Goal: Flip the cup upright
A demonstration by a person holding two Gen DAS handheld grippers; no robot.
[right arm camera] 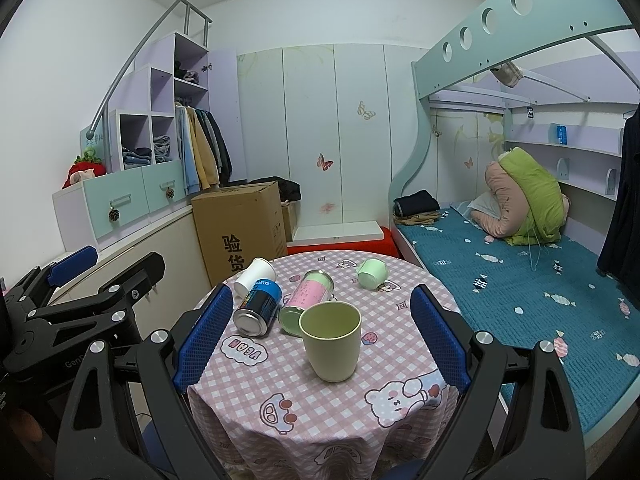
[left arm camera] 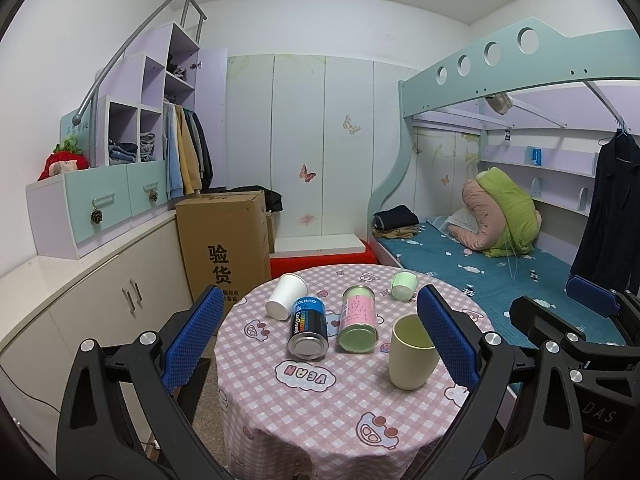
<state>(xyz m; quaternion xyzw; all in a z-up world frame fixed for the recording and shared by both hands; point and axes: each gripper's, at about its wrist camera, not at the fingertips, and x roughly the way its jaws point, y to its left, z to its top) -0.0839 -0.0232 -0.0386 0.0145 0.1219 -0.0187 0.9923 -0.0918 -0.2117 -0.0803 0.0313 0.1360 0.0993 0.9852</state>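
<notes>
The left gripper [left arm camera: 320, 344] has a black plastic frame with curved, cut-out arms, round silver screws at the joints and two fingers faced with blue textured pads [left arm camera: 194, 334]. The right gripper [right arm camera: 322, 338] is built alike: black frame, silver screws, blue pads [right arm camera: 438, 340]. White lettering marks each body.
</notes>
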